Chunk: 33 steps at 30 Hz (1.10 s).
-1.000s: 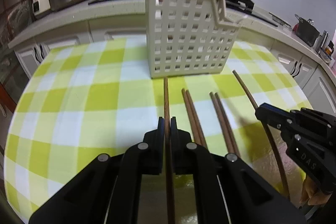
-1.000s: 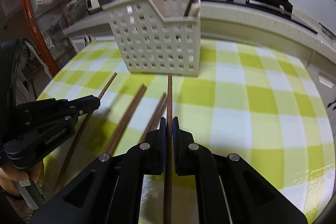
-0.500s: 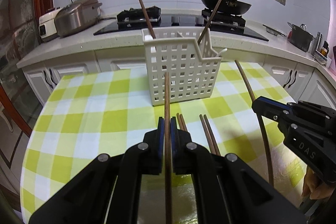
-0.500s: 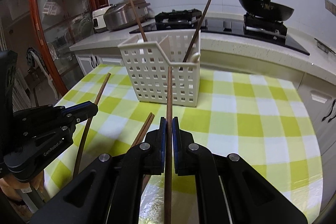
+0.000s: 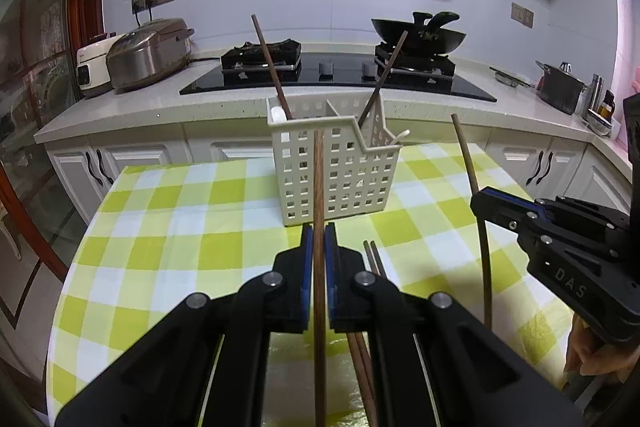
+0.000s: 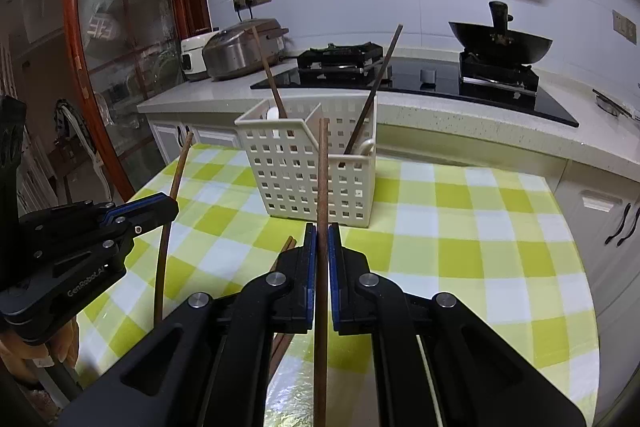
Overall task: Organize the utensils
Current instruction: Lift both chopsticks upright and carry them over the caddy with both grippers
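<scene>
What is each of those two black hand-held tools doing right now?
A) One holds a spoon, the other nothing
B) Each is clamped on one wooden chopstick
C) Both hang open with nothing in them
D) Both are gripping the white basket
B: the left tool pinches one chopstick between its blue pads, and the right tool pinches another chopstick, both short of the white basket.

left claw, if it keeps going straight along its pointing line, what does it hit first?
Probably the white basket: the chopstick clamped in the left claw leads, its tip lined up with the basket's front wall near the rim. Depth is unclear; it may clear the rim.
</scene>
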Motion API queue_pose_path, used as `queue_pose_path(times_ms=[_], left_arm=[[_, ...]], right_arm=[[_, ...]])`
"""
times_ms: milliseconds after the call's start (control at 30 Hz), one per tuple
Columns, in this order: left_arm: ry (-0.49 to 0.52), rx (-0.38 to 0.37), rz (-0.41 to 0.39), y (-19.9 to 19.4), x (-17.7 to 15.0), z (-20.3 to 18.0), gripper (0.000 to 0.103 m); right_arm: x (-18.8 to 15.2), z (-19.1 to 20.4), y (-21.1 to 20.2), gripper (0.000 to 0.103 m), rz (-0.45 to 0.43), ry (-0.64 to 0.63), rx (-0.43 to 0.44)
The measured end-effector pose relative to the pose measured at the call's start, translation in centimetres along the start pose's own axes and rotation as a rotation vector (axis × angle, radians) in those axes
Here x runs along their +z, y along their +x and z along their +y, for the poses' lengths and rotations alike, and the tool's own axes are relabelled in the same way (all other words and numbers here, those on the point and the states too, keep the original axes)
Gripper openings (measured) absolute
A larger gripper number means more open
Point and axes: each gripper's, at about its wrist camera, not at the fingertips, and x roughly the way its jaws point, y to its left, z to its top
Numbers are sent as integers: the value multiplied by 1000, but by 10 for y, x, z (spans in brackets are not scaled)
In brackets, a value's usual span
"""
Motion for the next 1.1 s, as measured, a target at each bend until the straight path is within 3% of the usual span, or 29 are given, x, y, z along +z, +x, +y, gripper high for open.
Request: queue_pose_path(times_ms=[800,967,1100], left_arm=[[13,1,-127,-38,24,-2,6],[31,6,-148,-38,46,-2,6],[69,6,-186,-45,84,-5,6]], right_arm=[[24,3,-18,6,-84,-16,25],[45,3,-13,6,-108,-33,14],[81,1,-12,6,-162,-54,8]])
